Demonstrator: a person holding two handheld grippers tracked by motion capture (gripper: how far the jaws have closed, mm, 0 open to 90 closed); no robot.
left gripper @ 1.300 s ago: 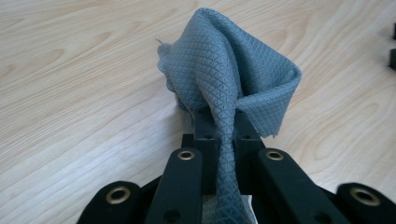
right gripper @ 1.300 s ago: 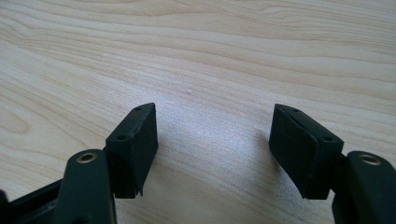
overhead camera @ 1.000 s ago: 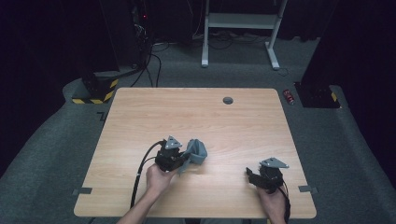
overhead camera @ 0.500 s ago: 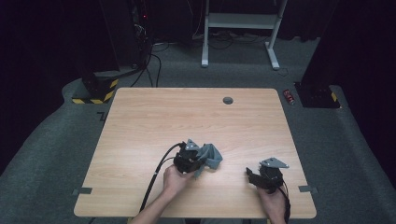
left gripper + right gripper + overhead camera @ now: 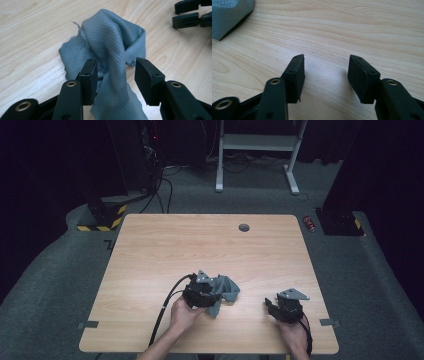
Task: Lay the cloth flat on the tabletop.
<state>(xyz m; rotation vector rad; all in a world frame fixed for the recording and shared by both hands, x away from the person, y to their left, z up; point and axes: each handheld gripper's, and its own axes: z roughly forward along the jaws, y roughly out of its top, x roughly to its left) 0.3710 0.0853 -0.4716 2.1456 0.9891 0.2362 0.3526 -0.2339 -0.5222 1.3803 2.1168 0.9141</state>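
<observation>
Grey cloth [image 5: 110, 47] crumpled on wooden table [image 5: 165, 250], near front edge | left gripper [image 5: 116, 72] jaws just opening, cloth loose between them | right gripper [image 5: 325, 75] closing partway, nothing between, well apart from cloth

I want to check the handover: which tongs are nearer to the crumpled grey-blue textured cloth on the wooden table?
Left. The left tongs have just been opening, with the crumpled grey-blue textured cloth between the jaws. The right tongs are apart from it, over bare wood.
</observation>
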